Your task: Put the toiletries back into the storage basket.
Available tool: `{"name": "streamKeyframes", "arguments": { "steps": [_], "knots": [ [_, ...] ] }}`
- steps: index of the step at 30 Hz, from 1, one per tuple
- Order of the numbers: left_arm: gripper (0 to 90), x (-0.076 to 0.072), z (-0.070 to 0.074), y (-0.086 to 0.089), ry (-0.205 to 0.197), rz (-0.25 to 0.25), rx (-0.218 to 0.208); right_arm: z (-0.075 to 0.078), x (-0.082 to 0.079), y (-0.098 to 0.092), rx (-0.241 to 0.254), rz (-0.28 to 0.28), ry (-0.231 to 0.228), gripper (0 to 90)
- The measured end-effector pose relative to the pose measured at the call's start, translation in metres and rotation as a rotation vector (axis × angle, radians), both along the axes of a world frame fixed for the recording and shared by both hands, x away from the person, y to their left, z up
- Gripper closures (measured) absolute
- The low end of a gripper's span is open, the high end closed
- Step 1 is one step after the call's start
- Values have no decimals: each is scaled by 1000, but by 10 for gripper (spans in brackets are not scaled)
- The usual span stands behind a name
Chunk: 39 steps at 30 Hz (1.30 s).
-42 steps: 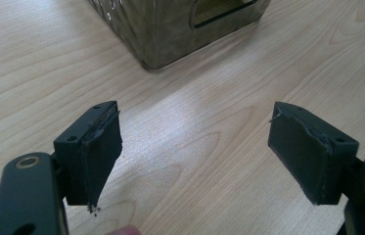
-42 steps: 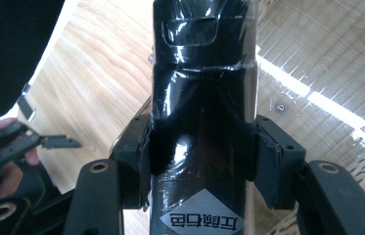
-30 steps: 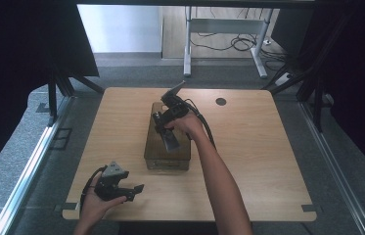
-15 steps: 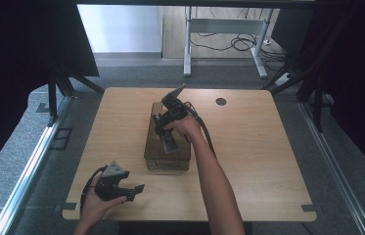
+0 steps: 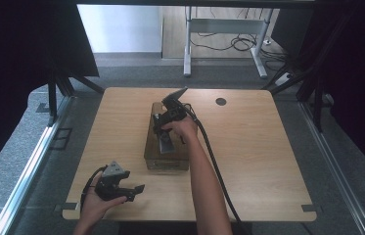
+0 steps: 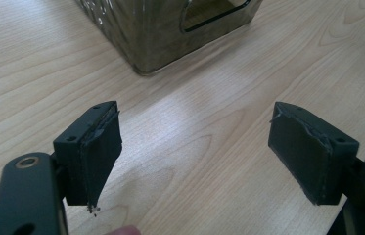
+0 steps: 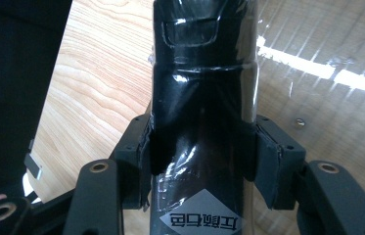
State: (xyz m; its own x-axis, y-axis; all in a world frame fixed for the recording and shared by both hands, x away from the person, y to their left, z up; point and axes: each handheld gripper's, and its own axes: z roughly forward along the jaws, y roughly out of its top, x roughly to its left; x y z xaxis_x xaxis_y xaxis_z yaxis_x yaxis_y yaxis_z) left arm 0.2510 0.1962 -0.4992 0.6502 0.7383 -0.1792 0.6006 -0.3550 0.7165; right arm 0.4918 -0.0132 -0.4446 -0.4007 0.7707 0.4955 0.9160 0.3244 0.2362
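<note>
Right tool pinching black wrapped bottle over the clear bin mid-worktop: lower it straight in w/o clipping rim, keep left tool spread & clear.

Dim, dark edges; glare streaks, perhaps window light; mildly soft.

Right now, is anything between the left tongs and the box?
Nothing visible. The left tongs stand open over bare table, with the box just ahead. The right tongs grip a black wrapped object over the box.
</note>
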Motion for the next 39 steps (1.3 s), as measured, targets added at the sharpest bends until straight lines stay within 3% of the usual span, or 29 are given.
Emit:
{"name": "streamKeyframes", "arguments": {
  "steps": [10,19,27,39],
  "knots": [
    [203,0,1,2,2,4,-8,-13,3,4,-5,-71,13,473],
    [203,0,0,0,2,-8,-8,-30,1,9,2,-164,66,473],
    [203,0,1,1,-3,-3,-12,-41,-1,12,14,-206,93,472],
    [203,1,1,1,0,-6,-10,-55,-2,12,-18,-228,126,468]
  ]
}}
